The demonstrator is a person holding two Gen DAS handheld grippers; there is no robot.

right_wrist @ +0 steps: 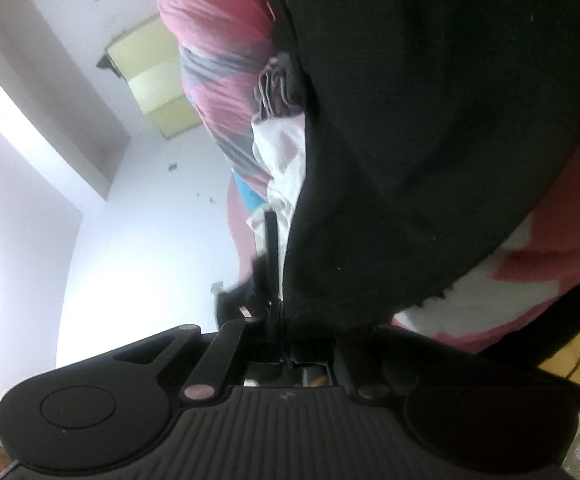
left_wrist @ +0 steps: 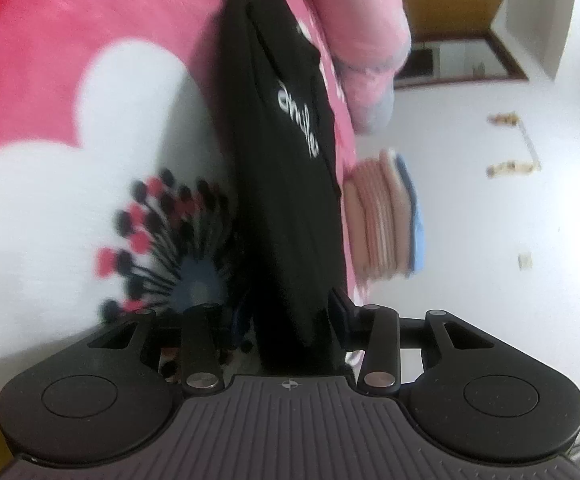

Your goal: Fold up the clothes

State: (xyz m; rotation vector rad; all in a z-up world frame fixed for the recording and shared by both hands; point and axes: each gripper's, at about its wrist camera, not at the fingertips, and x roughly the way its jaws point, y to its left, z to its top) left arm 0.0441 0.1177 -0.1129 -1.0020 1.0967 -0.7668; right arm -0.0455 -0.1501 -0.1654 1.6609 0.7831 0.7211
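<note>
Black T-shirt [left_wrist: 285, 184] cloth fills the left gripper [left_wrist: 296, 320], which is clamped on it; the right gripper [right_wrist: 277, 312] pinches another edge of the shirt, held above the pink flowered bedspread [left_wrist: 49, 80]. Beside the shirt sits 1 folded stack [left_wrist: 386, 216]. A loose pinch could drop an edge and skew the fold. Blur hides the fingertips and hems.

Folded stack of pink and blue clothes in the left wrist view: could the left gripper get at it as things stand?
Probably not. The left gripper is shut on the black garment, which hangs across its front, with the folded stack beyond it. It would need to let go first.
</note>
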